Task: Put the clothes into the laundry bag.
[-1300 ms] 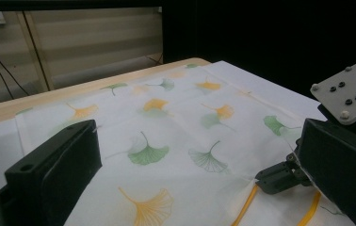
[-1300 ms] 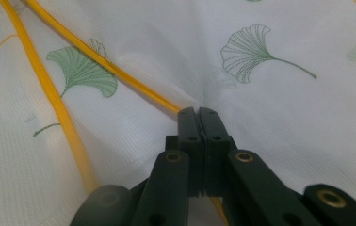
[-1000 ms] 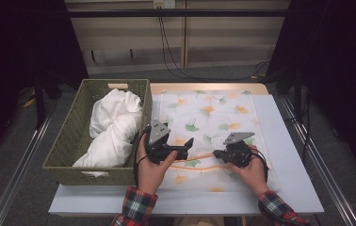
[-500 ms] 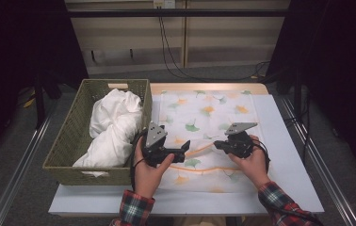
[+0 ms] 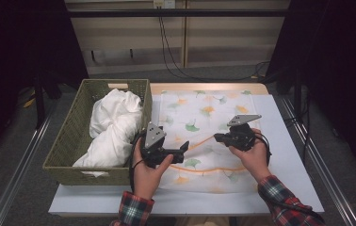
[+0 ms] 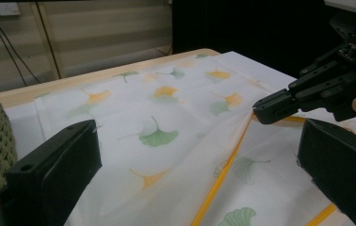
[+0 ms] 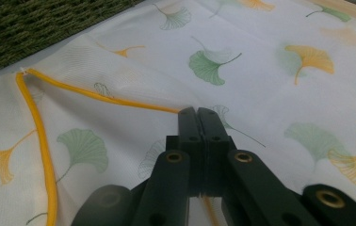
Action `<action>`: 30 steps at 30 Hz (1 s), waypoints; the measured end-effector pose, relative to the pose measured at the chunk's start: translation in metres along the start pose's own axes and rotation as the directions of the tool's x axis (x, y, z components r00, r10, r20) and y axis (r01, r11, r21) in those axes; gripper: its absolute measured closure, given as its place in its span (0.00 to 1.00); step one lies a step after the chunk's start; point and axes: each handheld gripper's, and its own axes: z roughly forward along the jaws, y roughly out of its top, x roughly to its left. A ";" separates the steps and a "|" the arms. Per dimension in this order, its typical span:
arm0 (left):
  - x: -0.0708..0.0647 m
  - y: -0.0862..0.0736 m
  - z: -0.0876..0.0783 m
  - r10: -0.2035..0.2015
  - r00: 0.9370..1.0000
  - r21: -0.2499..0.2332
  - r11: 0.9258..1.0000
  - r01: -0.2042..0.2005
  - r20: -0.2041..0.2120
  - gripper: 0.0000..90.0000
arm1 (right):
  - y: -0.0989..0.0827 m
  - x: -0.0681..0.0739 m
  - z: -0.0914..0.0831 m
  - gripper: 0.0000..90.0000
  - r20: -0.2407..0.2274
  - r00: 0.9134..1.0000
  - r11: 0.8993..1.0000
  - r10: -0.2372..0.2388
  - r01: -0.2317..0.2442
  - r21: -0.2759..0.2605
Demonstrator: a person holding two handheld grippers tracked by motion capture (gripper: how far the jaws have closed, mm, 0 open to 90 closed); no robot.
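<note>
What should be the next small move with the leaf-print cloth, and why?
Probably the left gripper should close on the orange hem near it. Its jaws stand open above the leaf-print cloth, while the right gripper is already shut on that hem, which it lifts slightly. With both grips, the fold could continue evenly.

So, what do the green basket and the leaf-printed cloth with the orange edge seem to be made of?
The olive-green rectangular basket looks woven, perhaps paper cord or wicker: its walls show a matte braided weave. The white leaf-printed cloth looks like thin, soft, matte fabric, perhaps cotton: it creases where the right claw pinches its orange edge.
</note>
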 end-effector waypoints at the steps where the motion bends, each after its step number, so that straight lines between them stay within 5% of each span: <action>1: -0.001 0.000 0.001 -0.003 1.000 0.002 1.000 0.003 0.002 0.00 | 0.000 -0.001 0.000 0.99 -0.003 1.000 1.000 0.001 -0.001 -0.003; 24: -0.002 0.001 0.009 -0.008 1.000 0.010 1.000 0.008 0.013 0.00 | 0.033 -0.013 -0.014 0.99 -0.014 1.000 0.998 0.008 -0.009 -0.056; 30: -0.001 0.000 0.009 -0.005 1.000 0.017 1.000 0.005 0.009 0.00 | 0.043 -0.015 -0.020 0.99 -0.021 1.000 0.998 -0.021 0.020 -0.057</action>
